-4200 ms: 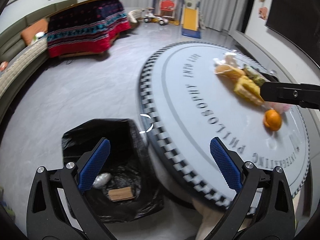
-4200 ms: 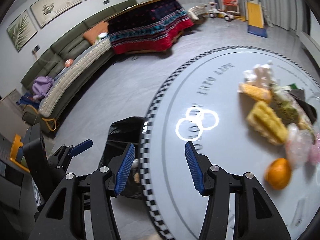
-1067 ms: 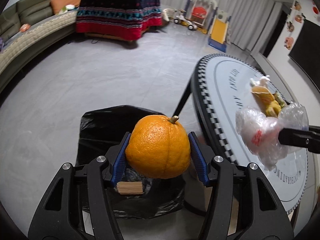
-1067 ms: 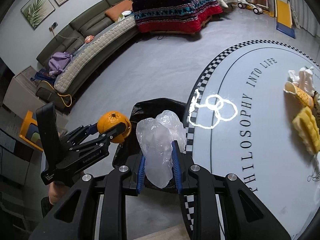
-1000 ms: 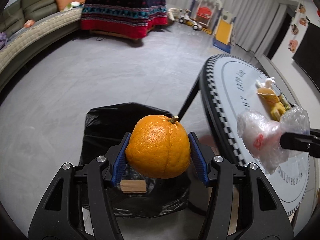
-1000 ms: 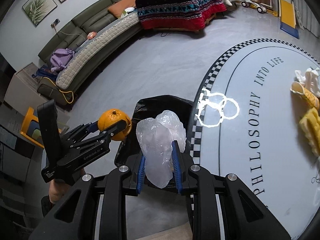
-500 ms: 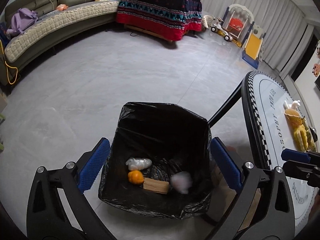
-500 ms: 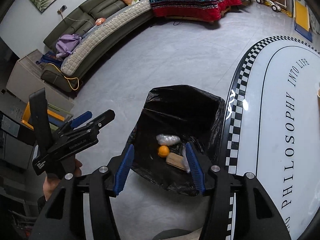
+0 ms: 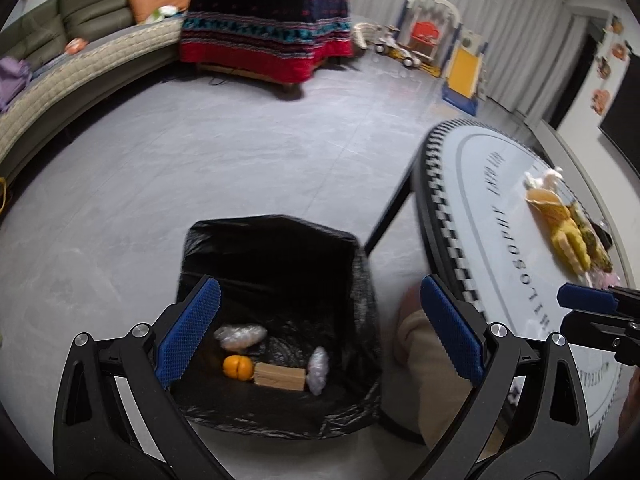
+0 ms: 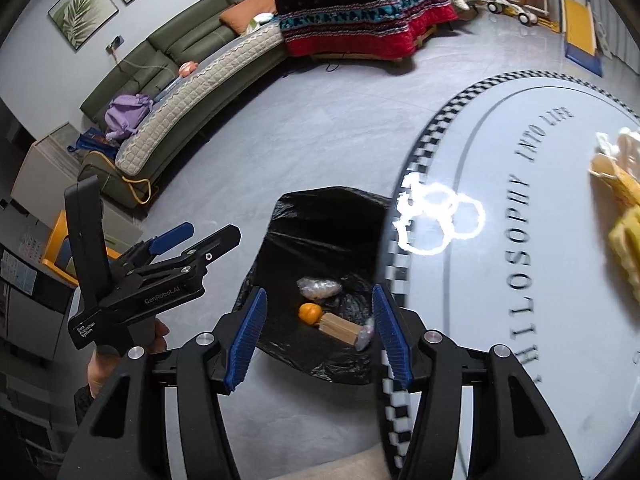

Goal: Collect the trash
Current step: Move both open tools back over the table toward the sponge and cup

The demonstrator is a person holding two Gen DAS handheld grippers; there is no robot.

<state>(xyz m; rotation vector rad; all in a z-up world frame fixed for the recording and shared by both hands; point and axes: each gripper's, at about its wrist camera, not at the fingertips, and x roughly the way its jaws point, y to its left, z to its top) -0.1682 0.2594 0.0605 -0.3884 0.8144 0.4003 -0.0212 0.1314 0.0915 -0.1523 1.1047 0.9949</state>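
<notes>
A black-lined trash bin [image 9: 280, 236] stands on the floor beside the round table [image 9: 500, 208]. In it lie an orange [image 9: 237, 366], a wooden block [image 9: 280, 376] and two clear plastic wads [image 9: 240, 336]. My left gripper [image 9: 316, 332] is open and empty above the bin. My right gripper [image 10: 320, 336] is open and empty above the bin [image 10: 320, 216], near the table edge. Yellow food scraps and wrappers [image 9: 568, 232] lie on the table's far side, also in the right wrist view [image 10: 624, 216].
A green sofa [image 10: 192, 64] curves along the left wall. A low table under a red patterned blanket [image 9: 264, 40] stands behind. Toys and a small slide [image 9: 464, 72] sit by the curtains. Grey floor surrounds the bin.
Both grippers opened and let go: the orange and the plastic wad dropped into the bin. Since half a second ago both views have swung back toward the table.
</notes>
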